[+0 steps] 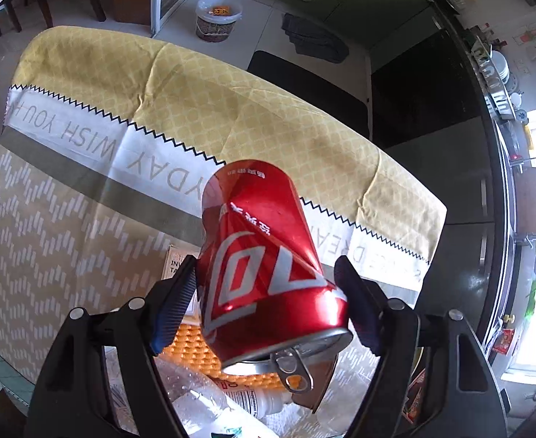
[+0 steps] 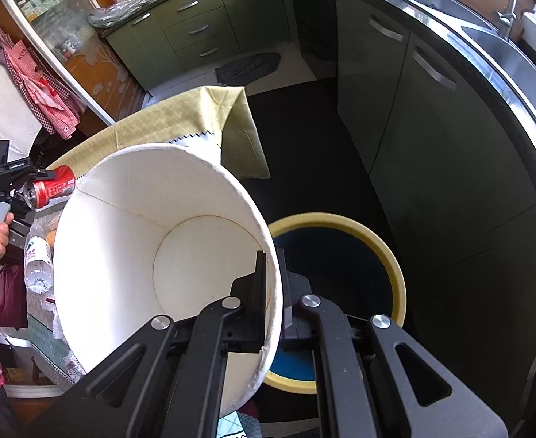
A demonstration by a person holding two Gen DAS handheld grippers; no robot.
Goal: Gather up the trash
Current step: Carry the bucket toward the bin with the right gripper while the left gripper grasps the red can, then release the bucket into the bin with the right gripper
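- The dented red can point(image 1: 264, 255) hangs above the tablecloth point(image 1: 231, 116), pinched between the left gripper point(image 1: 268, 303) pads at 6 o'clock.
- The right gripper point(image 2: 273, 292), fingers pressed together, clamps the white paper tub point(image 2: 151, 226) by its rim, above the yellow-rimmed bin point(image 2: 388, 252) at 4 o'clock.
- Neither is binned; a plastic bottle point(image 1: 209, 398) and wrappers remain.

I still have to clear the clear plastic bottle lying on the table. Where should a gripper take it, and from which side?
Probably across the middle of the plastic bottle's body, coming down from above with the jaws spanning its width. It lies on its side at the table edge among other litter, so the ends look crowded, and the round body offers two opposite sides.
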